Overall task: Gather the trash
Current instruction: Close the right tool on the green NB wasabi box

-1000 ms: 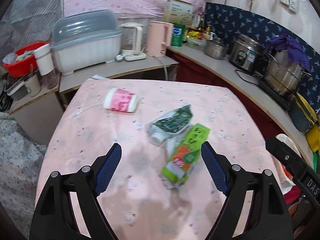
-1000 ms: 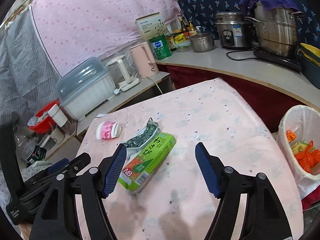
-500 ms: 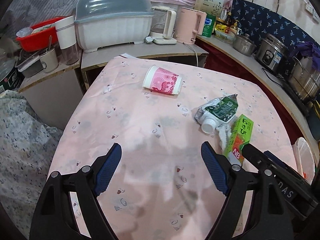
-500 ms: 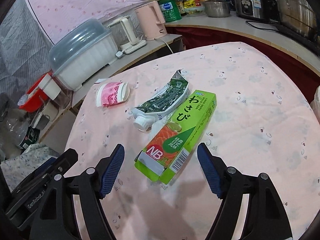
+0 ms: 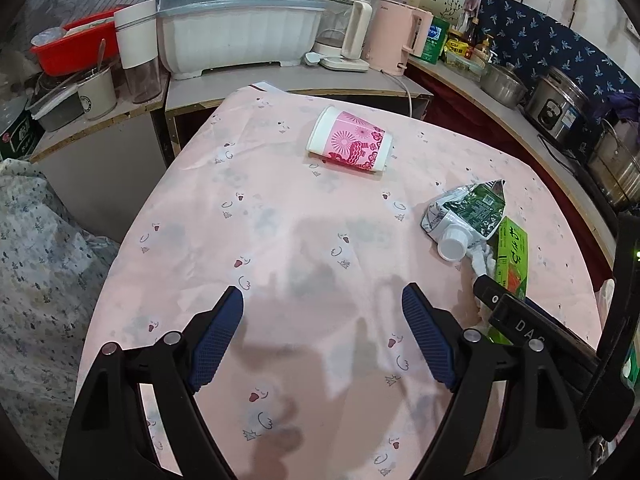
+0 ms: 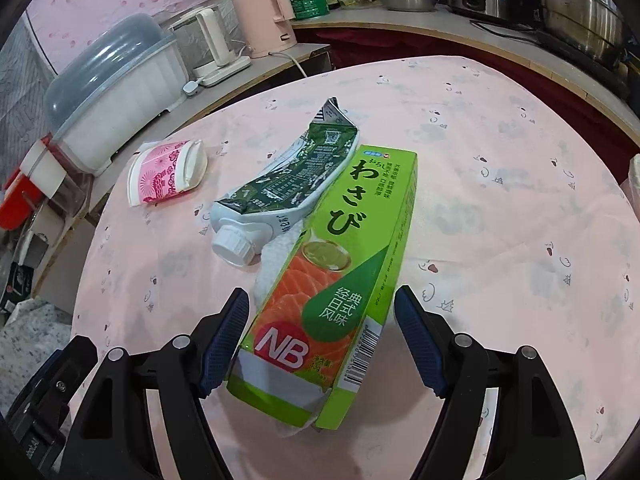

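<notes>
A pink patterned tablecloth [image 5: 280,216] covers the table; behind it a counter [image 5: 280,76] holds a lidded dish rack [image 5: 236,24] and a pink kettle [image 5: 396,42]; pots stand along the right. The left gripper [image 5: 322,334] hangs wide open over bare cloth — nothing between its pads. The right gripper [image 6: 320,334] is closing around the green wasabi box [image 6: 340,272], not yet pinching it; a crushed carton [image 6: 288,184] touches the box and a pink paper cup [image 6: 166,172] lies apart.
</notes>
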